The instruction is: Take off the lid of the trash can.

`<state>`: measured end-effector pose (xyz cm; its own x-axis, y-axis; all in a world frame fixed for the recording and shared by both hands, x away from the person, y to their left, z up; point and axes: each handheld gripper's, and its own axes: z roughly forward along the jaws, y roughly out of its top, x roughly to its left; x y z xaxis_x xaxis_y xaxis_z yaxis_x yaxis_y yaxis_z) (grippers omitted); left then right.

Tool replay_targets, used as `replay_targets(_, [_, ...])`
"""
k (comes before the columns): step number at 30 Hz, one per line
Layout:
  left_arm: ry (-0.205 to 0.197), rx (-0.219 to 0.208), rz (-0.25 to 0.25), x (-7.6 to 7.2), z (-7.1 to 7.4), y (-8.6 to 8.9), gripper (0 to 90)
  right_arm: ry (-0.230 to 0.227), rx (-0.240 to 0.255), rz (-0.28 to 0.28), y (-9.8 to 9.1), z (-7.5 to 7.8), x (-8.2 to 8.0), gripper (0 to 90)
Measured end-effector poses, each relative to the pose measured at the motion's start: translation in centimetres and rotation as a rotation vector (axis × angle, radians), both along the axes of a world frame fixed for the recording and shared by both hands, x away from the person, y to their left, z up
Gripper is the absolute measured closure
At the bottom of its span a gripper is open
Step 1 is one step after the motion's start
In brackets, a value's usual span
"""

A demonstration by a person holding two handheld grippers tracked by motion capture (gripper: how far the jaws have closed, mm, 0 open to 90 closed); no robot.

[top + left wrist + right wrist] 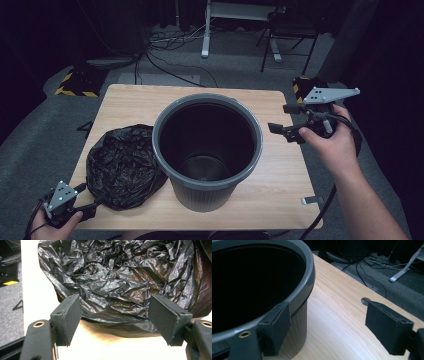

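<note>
Grey plastic formed the bin (207, 150), which was stood upright and empty near the middle of the wooden table (280, 170). A crumpled black bag (122, 165) was laid just beside it on the left, touching its wall. The left gripper (87, 197) was held at the bag's near edge, its jaws spread wide around nothing. The right gripper (282, 120) was held near the bin's rim on the right, likewise released, nothing being grasped.
</note>
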<state>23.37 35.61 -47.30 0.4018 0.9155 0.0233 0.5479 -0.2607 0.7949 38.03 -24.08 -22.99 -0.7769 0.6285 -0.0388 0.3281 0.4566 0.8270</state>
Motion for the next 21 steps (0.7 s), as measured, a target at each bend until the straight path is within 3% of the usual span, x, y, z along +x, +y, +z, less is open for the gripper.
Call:
replay_targets(8, [0.000,0.010,-0.018,-0.3,-0.2,-0.2,26.8,0.009,-0.003,0.067,1.6,1.5,2.2,19.5])
replay_targets(13, [-0.001,0.014,-0.009,-1.3,-0.3,0.0,26.7,0.004,-0.027,0.112,3.3,2.3,3.5,20.5])
replay_targets(17, [0.001,0.024,-0.004,-2.0,-0.4,0.0,26.7,0.025,-0.042,0.136,4.7,2.5,5.0,21.2])
replay_targets(21, [0.007,0.008,0.004,-2.8,-0.5,0.2,26.7,0.037,-0.060,0.158,6.3,2.5,6.3,22.5])
